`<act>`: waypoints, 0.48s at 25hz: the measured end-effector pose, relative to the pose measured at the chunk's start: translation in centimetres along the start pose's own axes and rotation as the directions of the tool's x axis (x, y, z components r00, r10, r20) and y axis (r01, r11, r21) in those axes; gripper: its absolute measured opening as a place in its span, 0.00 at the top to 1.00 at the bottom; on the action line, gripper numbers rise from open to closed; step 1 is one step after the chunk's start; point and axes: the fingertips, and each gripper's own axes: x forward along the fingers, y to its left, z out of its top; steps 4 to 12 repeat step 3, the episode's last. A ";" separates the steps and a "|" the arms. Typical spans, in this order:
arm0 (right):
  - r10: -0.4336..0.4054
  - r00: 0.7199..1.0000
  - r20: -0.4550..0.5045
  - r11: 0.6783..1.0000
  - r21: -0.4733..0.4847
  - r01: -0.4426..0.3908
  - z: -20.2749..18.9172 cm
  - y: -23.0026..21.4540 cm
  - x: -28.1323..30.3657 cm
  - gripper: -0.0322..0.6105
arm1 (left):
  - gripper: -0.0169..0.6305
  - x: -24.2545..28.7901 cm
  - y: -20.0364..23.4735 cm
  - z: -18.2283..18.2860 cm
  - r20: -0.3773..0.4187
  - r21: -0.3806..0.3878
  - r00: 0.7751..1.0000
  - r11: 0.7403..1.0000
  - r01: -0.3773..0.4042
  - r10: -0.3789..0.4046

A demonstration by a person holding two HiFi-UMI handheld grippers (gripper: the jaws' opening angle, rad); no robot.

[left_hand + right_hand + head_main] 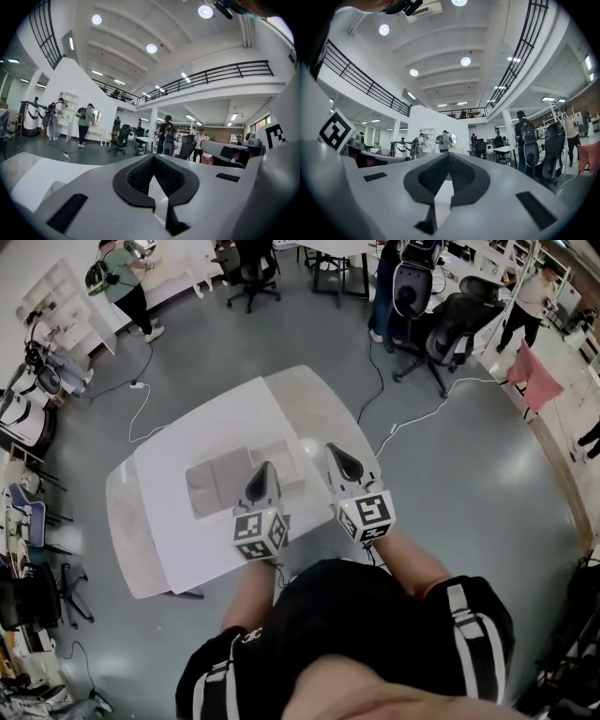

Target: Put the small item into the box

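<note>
In the head view a flat grey box (pixel 217 486) lies open on the white table (pixel 169 540), with its paler half (pixel 284 463) toward the right. A small whitish round item (pixel 307 447) rests on the table just past that half. My left gripper (pixel 265 466) hovers over the box's near right side, its fingertips together and nothing between them. My right gripper (pixel 333 448) points at the table right of the small item, also shut and empty. In both gripper views the closed jaws point roughly level across the room, the left gripper (pixel 153 157) and the right gripper (pixel 448 154).
A translucent sheet (pixel 323 404) extends the table at the far right corner. Cables (pixel 412 423) trail over the grey floor. Office chairs (pixel 450 329) and standing people (pixel 127 282) are beyond the table. Racks of gear (pixel 28 390) line the left wall.
</note>
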 end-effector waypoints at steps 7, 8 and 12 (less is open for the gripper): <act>-0.010 1.000 -0.003 1.000 0.004 0.010 -0.3 -0.8 -0.2 0.93 | 0.97 0.3 -0.5 -0.3 -0.002 0.000 1.000 1.000 0.001 -0.001; -0.010 1.000 -0.003 1.000 0.004 0.010 -0.3 -0.8 -0.2 0.93 | 0.97 0.3 -0.5 -0.3 -0.002 0.000 1.000 1.000 0.001 -0.001; -0.010 1.000 -0.003 1.000 0.004 0.010 -0.3 -0.8 -0.2 0.93 | 0.97 0.3 -0.5 -0.3 -0.002 0.000 1.000 1.000 0.001 -0.001</act>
